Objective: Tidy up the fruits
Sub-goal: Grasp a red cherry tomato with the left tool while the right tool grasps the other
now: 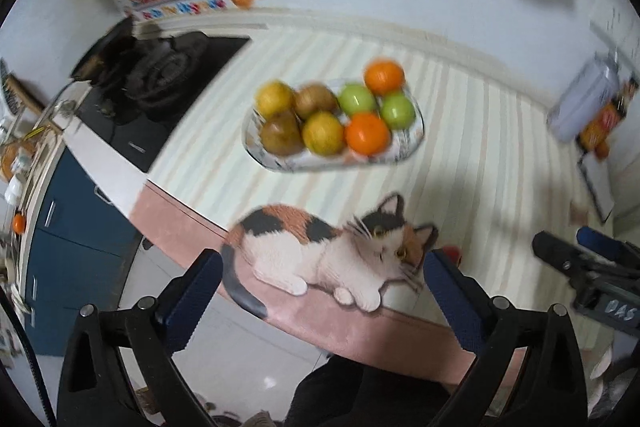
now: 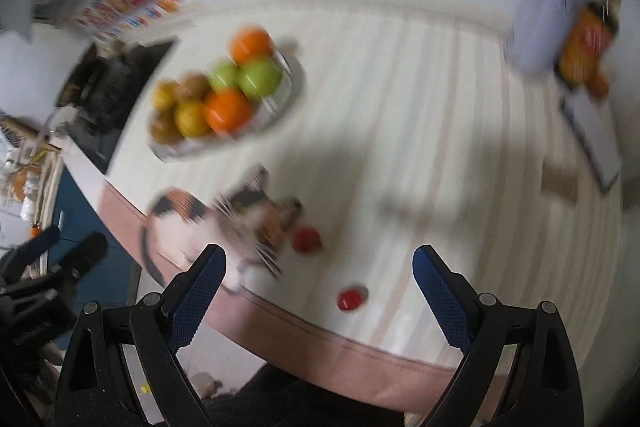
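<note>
Tongs first: your left tongs (image 1: 322, 269) stand wide apart with nothing between the blue textured pads, and your right tongs (image 2: 320, 263) are spread just as wide and equally empty, both hanging over the near edge of the table (image 1: 460, 131). Just beyond the left tongs lies a flat printed cat (image 1: 332, 251) on the striped cloth, and farther ahead sits the glass tray (image 1: 414, 143), which holds all the fruit: two oranges (image 1: 367, 133), two green apples (image 1: 397, 111), two yellow fruits (image 1: 323, 133) and two brown ones (image 1: 281, 131), packed touching in two rows. Between and just ahead of the right tongs are two small red objects (image 2: 352, 299), too blurred to identify. Your main risk, as I judge it, is speed: both views are smeared, the right one badly, so you could misjudge a reach and knock the tray or roll a fruit out. Those fruits look round, smooth and glossy, so hard pads may slip on them, and pulling one from a tight row could disturb its neighbours. That tray looks thin, clear and slick on cloth; a nudge could slide it toward the stove (image 1: 160, 79) to the left.
</note>
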